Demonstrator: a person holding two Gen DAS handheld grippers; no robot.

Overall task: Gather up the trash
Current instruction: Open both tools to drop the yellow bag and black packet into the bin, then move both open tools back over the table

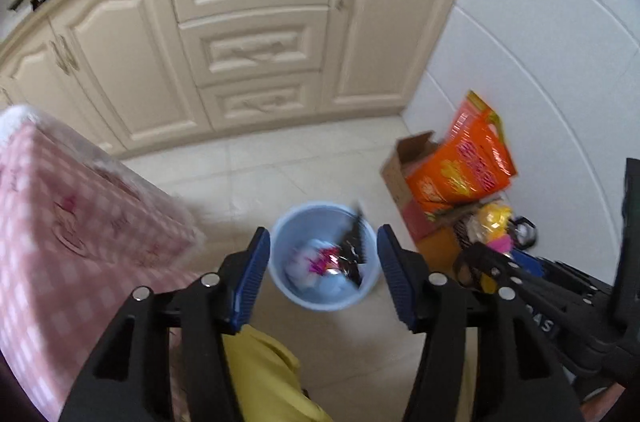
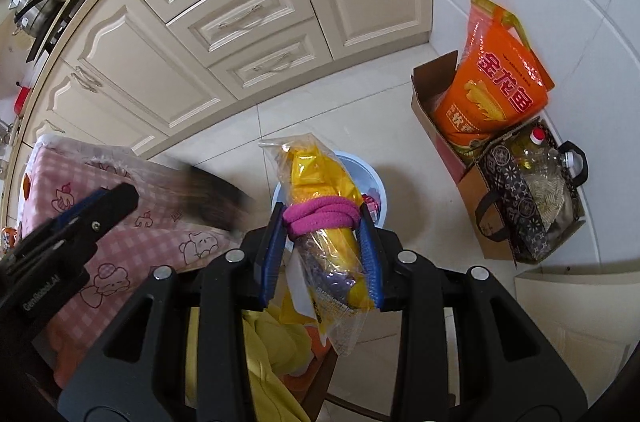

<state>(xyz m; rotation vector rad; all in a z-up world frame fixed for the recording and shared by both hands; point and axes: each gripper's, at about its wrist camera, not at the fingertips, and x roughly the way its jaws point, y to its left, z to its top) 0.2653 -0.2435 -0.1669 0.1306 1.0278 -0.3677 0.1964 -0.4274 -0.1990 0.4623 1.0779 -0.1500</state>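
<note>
holding my right gripper clenched on a yellow snack bag directly above the blue bin; my left gripper hangs released above that bin too.

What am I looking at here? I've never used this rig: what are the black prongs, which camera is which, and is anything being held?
Each picture comes from a camera on a hand-held gripper, looking along its two fingers; a person carries both. In the left wrist view, the left gripper is open and empty above a blue bin on the floor, which already holds wrappers. In the right wrist view, the right gripper is shut on a yellow snack bag tied with a pink band, over the same bin. A pink checked table stands to the left.
</note>
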